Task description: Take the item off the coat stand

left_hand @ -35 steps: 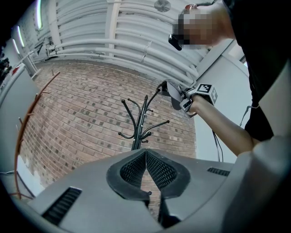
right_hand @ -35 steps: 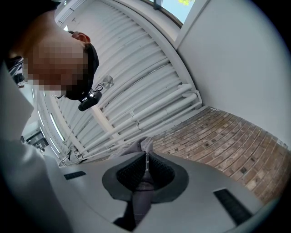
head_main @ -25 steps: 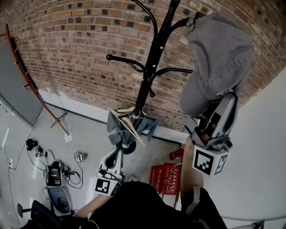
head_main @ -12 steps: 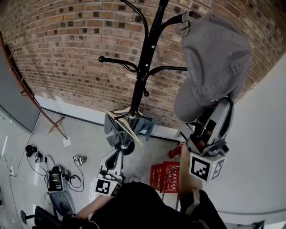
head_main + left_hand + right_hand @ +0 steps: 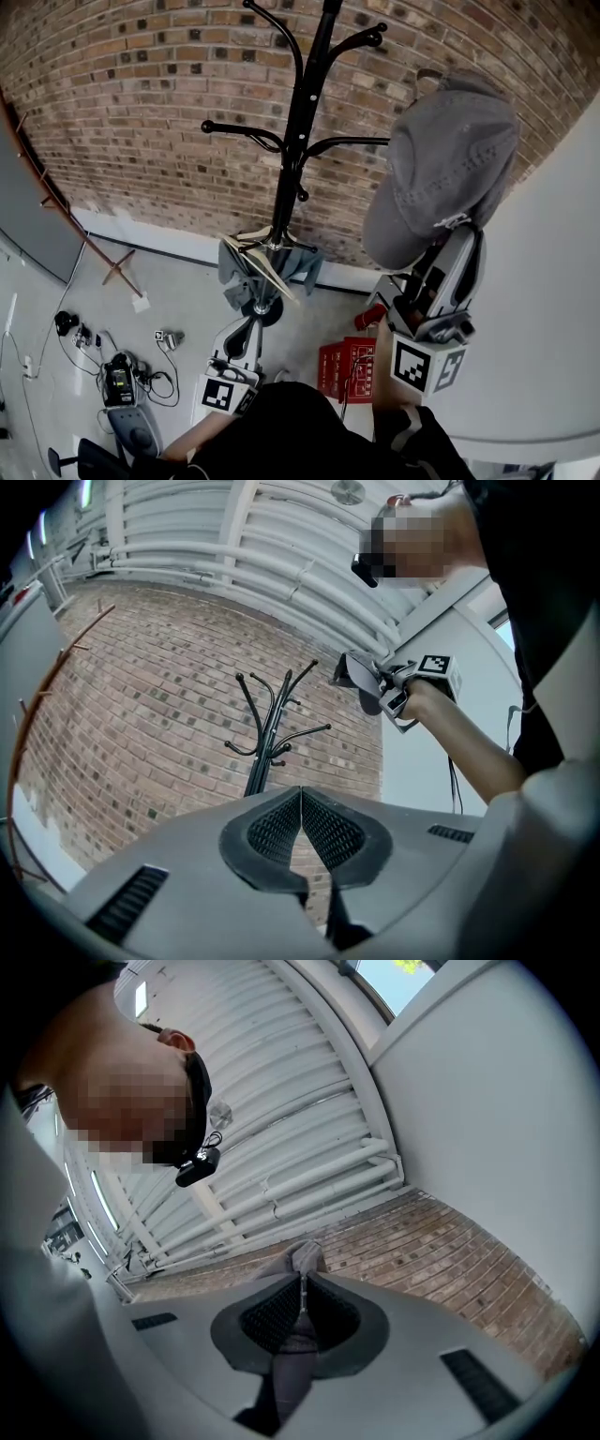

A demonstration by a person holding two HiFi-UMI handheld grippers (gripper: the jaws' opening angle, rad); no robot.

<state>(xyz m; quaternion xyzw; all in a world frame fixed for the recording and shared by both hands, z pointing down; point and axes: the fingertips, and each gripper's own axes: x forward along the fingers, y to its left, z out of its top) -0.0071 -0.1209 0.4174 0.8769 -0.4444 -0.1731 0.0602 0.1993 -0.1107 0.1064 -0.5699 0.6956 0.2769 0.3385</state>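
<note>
A grey cap (image 5: pixel 441 169) hangs in the air to the right of the black coat stand (image 5: pixel 298 122), clear of the stand's upper right hook (image 5: pixel 375 37). My right gripper (image 5: pixel 455 234) is under the cap, shut on its lower edge. In the right gripper view the jaws (image 5: pixel 302 1279) pinch a fold of grey fabric (image 5: pixel 306 1256). My left gripper (image 5: pixel 251 323) is low near the stand's base, shut with nothing in it. The left gripper view shows its closed jaws (image 5: pixel 301 803), the stand (image 5: pixel 267 733) beyond them and the cap (image 5: pixel 361 672) at the upper right.
Grey clothes and a wooden hanger (image 5: pixel 267 262) sit low on the stand. A red crate (image 5: pixel 345 370) lies on the floor by my body. Cables and devices (image 5: pixel 117 375) are at the lower left. A white wall (image 5: pixel 553 309) is close on the right, with a brick wall (image 5: pixel 141 112) behind.
The cap has come off the upper right hook and moved down and to the right with my right gripper. The hook is now bare. The left gripper has stayed put.
</note>
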